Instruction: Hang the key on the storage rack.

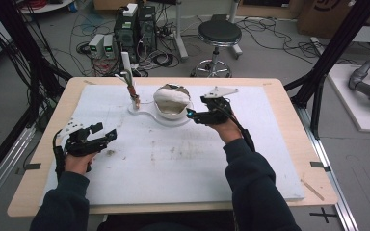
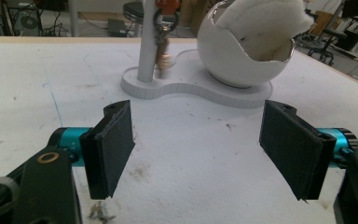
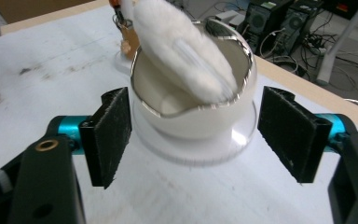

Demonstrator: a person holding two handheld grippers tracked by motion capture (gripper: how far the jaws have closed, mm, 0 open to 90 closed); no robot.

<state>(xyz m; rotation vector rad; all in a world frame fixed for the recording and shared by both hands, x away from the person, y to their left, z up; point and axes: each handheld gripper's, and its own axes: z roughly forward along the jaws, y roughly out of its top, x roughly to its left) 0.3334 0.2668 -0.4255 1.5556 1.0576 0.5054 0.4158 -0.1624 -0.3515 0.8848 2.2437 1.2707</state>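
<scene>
Right gripper [image 3: 193, 140] jaws spread wide, holding nothing; the white bowl [image 3: 191, 116] sits between and just beyond the pads [image 3: 112, 135], not touched as far as the right gripper view shows. In the high view the right gripper [image 1: 192, 114] hovers at the bowl's [image 1: 173, 108] right side, grey plate [image 1: 220, 91] on top, cable trailing back along the dark sleeve [image 1: 250, 173]. A white fluffy lump [image 3: 182, 46] rests in the bowl, leaning over the rim. Bowl stands on a white base [image 2: 200, 91] shared with a white post [image 2: 148, 51]; keys or small trinkets hang on the post [image 2: 162, 42], blurred. Left gripper [image 2: 198, 149] jaws also wide apart, empty, low over the white sheet [image 1: 173, 159], well apart from the base. In the high view the left gripper [image 1: 103, 132] is at the sheet's left edge. Sheet is stained, lying on a wooden table [image 1: 294, 110]. Beyond the table: a stool [image 1: 218, 36], computer towers [image 1: 135, 29], tangled floor cables [image 1: 86, 21].
</scene>
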